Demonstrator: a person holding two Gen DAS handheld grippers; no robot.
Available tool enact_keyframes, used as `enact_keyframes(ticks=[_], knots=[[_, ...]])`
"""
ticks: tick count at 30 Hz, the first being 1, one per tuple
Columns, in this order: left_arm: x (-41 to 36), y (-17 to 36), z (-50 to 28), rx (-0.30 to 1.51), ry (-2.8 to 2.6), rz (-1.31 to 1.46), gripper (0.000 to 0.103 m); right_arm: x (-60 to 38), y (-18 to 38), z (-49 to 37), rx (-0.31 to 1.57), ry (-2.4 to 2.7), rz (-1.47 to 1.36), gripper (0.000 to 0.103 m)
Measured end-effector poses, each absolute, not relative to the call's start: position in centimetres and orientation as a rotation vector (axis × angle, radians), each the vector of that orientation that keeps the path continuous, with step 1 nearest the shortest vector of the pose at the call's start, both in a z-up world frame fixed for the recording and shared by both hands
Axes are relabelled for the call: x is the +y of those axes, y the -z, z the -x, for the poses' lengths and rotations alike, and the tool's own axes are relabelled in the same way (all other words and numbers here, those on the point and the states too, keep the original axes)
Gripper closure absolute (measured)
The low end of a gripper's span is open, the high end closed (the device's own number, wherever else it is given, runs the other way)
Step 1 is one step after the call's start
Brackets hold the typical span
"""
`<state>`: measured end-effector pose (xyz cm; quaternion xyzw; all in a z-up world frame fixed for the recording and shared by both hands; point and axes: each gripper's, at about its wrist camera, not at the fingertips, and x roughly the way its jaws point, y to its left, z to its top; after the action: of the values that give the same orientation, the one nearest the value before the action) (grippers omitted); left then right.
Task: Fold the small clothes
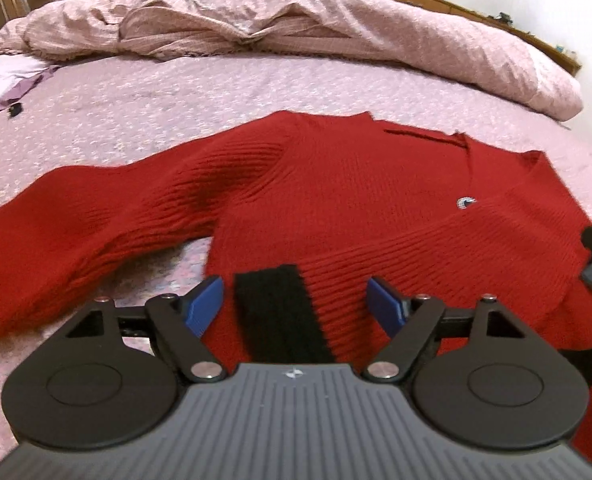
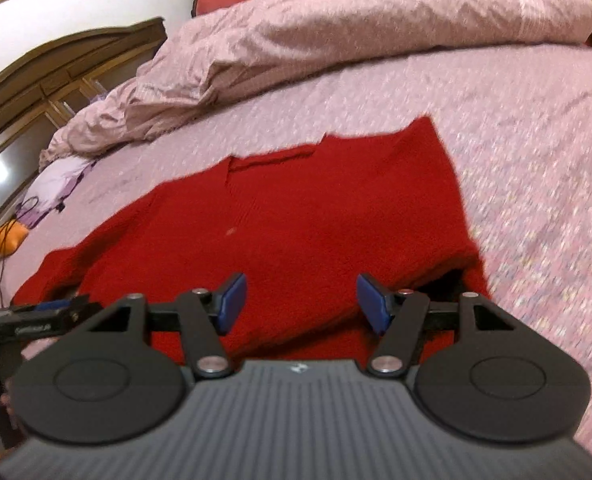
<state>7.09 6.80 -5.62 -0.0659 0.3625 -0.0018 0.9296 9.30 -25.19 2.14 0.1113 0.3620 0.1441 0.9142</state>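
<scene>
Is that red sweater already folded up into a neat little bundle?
No, the red sweater lies spread out on the bed, with one sleeve stretched out to the side.

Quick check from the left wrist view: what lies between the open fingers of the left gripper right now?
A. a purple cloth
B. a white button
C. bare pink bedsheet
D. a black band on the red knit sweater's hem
D: the black band on the red knit sweater sits between the left gripper fingers, which are not touching it.

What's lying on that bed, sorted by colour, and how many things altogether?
Red: 1, the sweater
Dusty pink: 1, the rumpled quilt
Pale lilac: 1, a cloth at the bed's edge
Total: 3
</scene>
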Motion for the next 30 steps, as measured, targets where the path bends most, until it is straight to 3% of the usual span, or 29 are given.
enact_keyframes(ticks=[15, 20, 22, 28, 30], knots=[[5.9, 6.7, -7.8, 0.764, -0.042, 0.154, 0.019, -26.9, -1.4, -12.4, 0.731, -0.254, -0.212, 0.039], [5.2, 6.6, -7.0, 0.733, -0.030, 0.138, 0.031, -26.8, -1.1, -14.4, 0.753, -0.253, -0.162, 0.041], [5.2, 6.8, -6.6, 0.718, -0.025, 0.137, 0.032, -27.0, 0.0, -15.3, 0.805, -0.242, -0.177, 0.041], [5.4, 7.6, -6.1, 0.683, -0.028, 0.177, 0.024, -27.8, 1.2, -14.9, 0.774, -0.232, -0.262, 0.041], [5.2, 7.4, -6.2, 0.710, -0.022, 0.165, 0.015, -27.8, 1.2, -14.8, 0.773, -0.237, -0.260, 0.041]])
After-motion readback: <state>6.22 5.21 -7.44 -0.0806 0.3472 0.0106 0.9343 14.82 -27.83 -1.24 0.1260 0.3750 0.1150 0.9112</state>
